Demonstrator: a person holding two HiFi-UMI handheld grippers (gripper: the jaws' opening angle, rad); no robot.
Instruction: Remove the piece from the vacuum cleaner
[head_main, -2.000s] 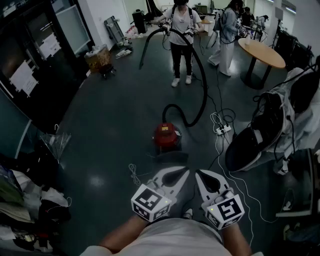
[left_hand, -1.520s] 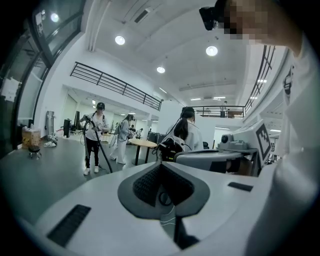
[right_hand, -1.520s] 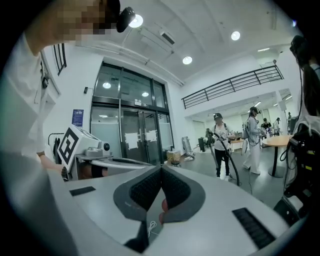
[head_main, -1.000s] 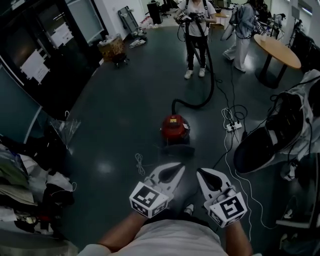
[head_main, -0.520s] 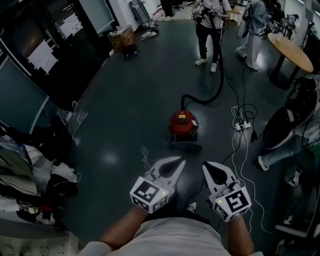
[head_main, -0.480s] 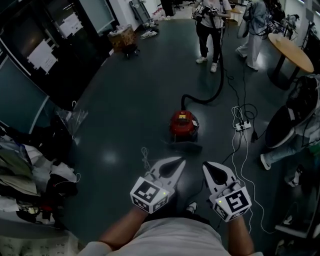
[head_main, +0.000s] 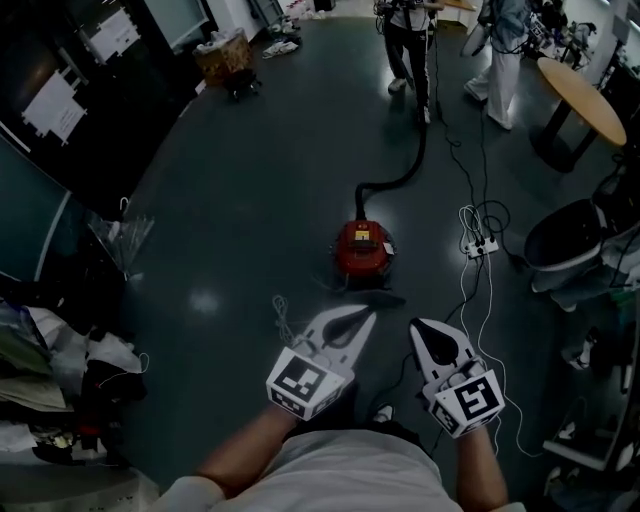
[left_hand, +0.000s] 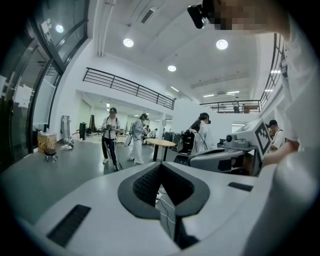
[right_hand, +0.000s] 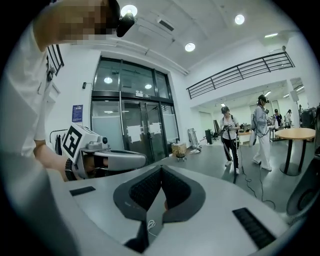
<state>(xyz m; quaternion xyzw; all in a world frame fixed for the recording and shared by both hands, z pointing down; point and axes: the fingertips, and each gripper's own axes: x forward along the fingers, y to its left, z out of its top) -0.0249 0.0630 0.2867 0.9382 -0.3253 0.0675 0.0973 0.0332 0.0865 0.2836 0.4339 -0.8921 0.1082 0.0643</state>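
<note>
As left tongs (head_main: 366, 315) and right tongs (head_main: 416, 324) hover, the vacuum (head_main: 362, 248) sits ahead.

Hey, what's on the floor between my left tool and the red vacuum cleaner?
In the head view, a dark flat piece lies just in front of the red vacuum cleaner, ahead of the left tool.

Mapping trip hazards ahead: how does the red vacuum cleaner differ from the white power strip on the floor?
The vacuum cleaner is red, round and bulky; the power strip is white, slim and much smaller. A thick black hose leaves the vacuum cleaner; thin cables leave the power strip. Both rest on the dark floor.
</note>
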